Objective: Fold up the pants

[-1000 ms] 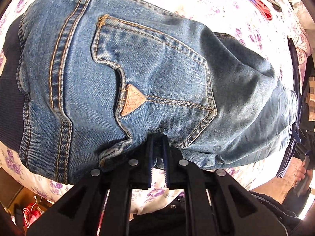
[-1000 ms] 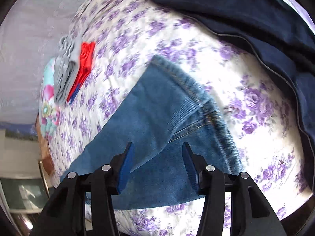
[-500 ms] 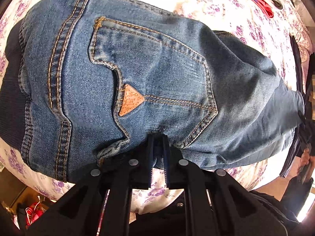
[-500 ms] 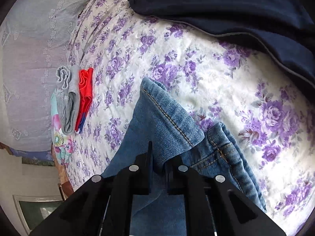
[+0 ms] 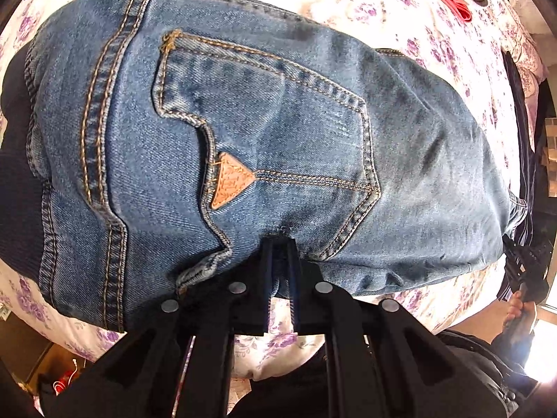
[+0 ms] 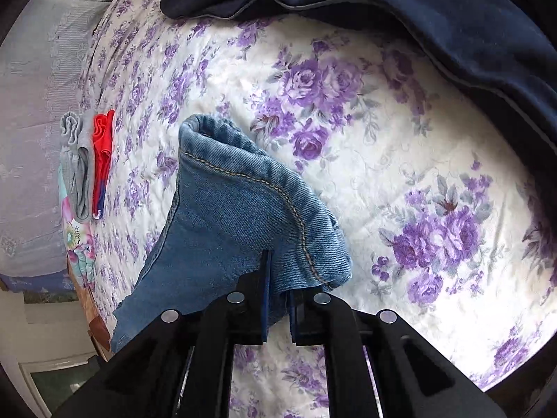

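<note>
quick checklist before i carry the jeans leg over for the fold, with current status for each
1. Left gripper shut on the jeans near the back pocket: ok.
2. Right gripper shut on the leg hem: ok.
3. Hem lifted off the floral bedspread: ok.
4. Both layers of the hem caught: cannot tell.
5. Dark navy garment away from the hem: ok.
6. Seat of the jeans lying flat: not ok, it bulges.

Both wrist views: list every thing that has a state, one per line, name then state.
left tongs: shut on the jeans' seat edge.
right tongs: shut on the hem end.
jeans: spread back-up on the bedspread, hem end lifted and bunched.
dark garment: lying unfolded.
grey and red clothes: folded, side by side.
</note>
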The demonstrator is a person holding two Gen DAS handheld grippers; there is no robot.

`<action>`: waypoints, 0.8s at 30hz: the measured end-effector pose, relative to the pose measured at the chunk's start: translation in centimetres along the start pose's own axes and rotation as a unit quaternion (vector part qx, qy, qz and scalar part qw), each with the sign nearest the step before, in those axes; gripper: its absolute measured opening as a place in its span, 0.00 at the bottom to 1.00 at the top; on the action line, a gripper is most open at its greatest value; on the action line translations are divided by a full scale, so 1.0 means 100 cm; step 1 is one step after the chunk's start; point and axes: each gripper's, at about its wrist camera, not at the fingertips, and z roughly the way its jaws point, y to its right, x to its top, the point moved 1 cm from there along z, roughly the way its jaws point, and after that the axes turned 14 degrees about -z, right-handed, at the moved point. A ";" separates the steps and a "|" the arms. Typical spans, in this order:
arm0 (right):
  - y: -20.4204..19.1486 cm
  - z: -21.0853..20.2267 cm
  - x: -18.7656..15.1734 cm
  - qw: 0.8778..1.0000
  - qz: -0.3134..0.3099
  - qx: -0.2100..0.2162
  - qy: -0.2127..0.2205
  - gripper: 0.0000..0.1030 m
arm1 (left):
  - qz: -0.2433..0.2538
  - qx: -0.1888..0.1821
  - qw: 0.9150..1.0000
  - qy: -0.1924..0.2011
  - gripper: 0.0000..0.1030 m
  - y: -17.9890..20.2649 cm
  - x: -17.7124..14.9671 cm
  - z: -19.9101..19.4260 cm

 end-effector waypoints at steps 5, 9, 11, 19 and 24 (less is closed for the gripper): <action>-0.013 -0.033 0.005 0.999 -0.024 -0.042 -0.012 0.28 | 0.018 0.025 0.999 0.013 0.09 0.019 -0.009 -0.004; -0.054 -0.077 0.009 0.970 -0.134 -0.199 0.048 0.37 | 0.029 0.033 0.999 0.027 0.10 0.035 -0.018 -0.015; -0.091 -0.082 0.013 0.959 -0.193 -0.197 0.067 0.37 | 0.030 0.031 0.999 0.031 0.14 0.042 -0.021 -0.019; -0.302 0.045 -0.015 0.886 -0.458 0.031 -0.066 0.37 | 0.063 0.006 0.998 0.026 0.19 0.077 -0.029 -0.017; -0.384 0.131 -0.038 0.838 -0.525 0.064 -0.135 0.31 | 0.046 -0.006 0.999 0.012 0.19 0.072 -0.026 0.002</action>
